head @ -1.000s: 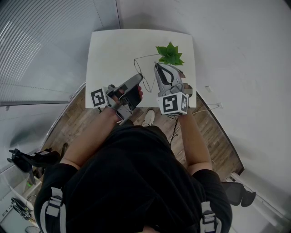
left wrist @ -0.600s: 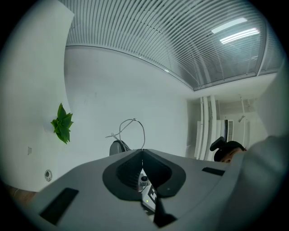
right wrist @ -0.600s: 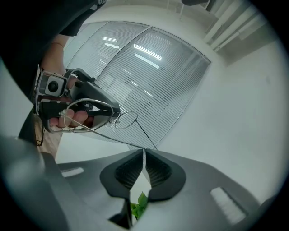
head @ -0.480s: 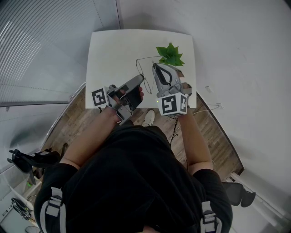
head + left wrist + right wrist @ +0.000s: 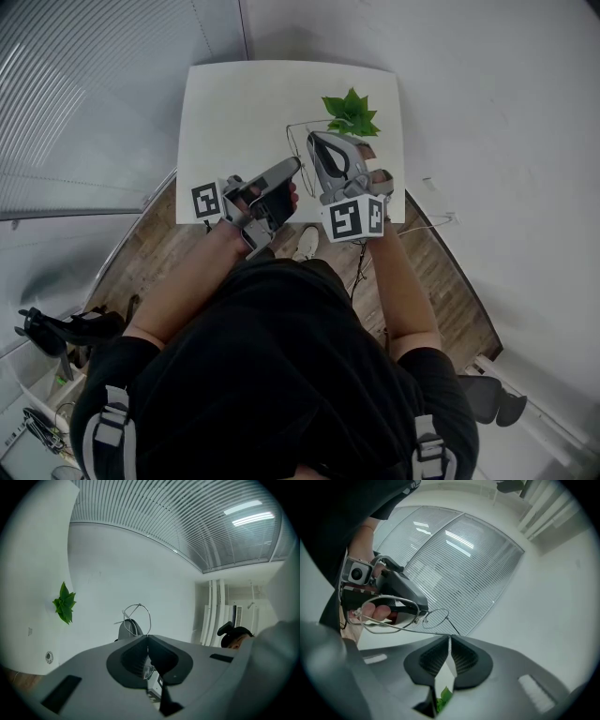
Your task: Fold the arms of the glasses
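Observation:
The thin wire glasses [image 5: 298, 132] hang in the air over the white table [image 5: 225, 103], between my two grippers. My left gripper [image 5: 293, 166] is shut on the front frame; a lens shows between its jaws [image 5: 149, 670] and a wire rim [image 5: 139, 611] stands above them. My right gripper [image 5: 313, 141] is shut on the tip of one arm of the glasses. In the right gripper view the glasses [image 5: 396, 616] lie across the left gripper [image 5: 401, 590], and the arm runs down into my right gripper [image 5: 450, 638].
A small green plant [image 5: 351, 112] stands at the table's far right, just beyond the right gripper. The table's near edge lies under both hands. Wooden floor [image 5: 141, 253] shows beside the table, and a slatted blind fills the left.
My right gripper has shifted left toward the left gripper, bringing the arm tip with it. The wire outline has drawn closer together. The left gripper has stayed put.

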`<act>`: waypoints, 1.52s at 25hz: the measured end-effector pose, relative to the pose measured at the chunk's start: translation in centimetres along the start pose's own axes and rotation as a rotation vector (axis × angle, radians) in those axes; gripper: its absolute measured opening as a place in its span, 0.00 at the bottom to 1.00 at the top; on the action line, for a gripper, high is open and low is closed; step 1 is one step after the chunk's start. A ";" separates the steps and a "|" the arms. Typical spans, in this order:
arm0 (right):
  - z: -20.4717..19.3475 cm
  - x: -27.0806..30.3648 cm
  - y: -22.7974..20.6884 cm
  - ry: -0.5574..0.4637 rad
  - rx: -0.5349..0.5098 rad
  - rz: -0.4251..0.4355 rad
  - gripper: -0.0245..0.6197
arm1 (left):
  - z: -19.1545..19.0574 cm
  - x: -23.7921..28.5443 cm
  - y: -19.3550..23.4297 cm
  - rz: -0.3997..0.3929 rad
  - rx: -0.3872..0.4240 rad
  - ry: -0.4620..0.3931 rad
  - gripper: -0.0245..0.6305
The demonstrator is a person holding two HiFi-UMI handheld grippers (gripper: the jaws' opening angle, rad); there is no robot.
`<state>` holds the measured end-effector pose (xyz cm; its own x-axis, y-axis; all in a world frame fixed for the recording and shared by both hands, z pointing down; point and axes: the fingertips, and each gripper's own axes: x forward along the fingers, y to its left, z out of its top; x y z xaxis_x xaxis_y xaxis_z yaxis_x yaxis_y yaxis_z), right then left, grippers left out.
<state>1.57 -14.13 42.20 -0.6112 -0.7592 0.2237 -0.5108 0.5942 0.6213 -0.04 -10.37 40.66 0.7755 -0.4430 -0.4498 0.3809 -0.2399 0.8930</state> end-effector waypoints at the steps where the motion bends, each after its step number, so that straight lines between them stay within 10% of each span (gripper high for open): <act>1: 0.1 0.1 0.1 -0.002 -0.004 0.002 0.08 | 0.0 0.0 0.0 0.000 -0.001 0.003 0.05; 38: 1.3 0.5 2.1 -0.028 -0.200 0.076 0.15 | 0.0 0.2 -0.3 -0.057 -0.022 0.023 0.05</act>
<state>-0.58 -12.89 42.64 -0.6614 -0.7050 0.2558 -0.3344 0.5826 0.7408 0.00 -10.36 40.30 0.7639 -0.4088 -0.4993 0.4354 -0.2445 0.8664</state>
